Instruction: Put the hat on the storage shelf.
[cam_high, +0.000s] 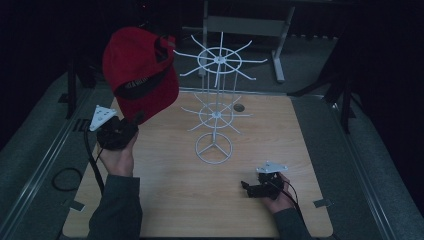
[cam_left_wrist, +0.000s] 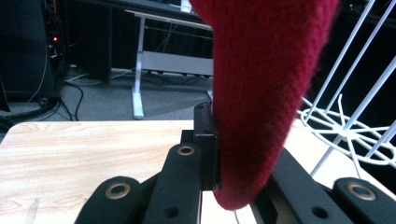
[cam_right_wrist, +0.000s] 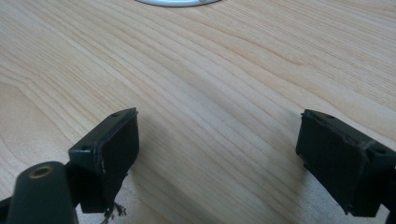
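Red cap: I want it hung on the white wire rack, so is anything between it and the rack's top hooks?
Nothing visible: the red cap, clamped in the left claw, hangs beside the white wire rack.

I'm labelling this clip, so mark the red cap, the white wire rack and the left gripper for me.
red cap (cam_high: 137, 75), high view, on its crown.
white wire rack (cam_high: 214, 148), high view, on its round base ring.
left gripper (cam_left_wrist: 215, 154), left gripper view, where the jaws pinch the cap.

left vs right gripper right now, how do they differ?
The left gripper is shut on the red cap, held up beside the white wire rack; the right gripper is open, holding nothing. Left is raised; right sits low over the wooden table. Both have black fingers.
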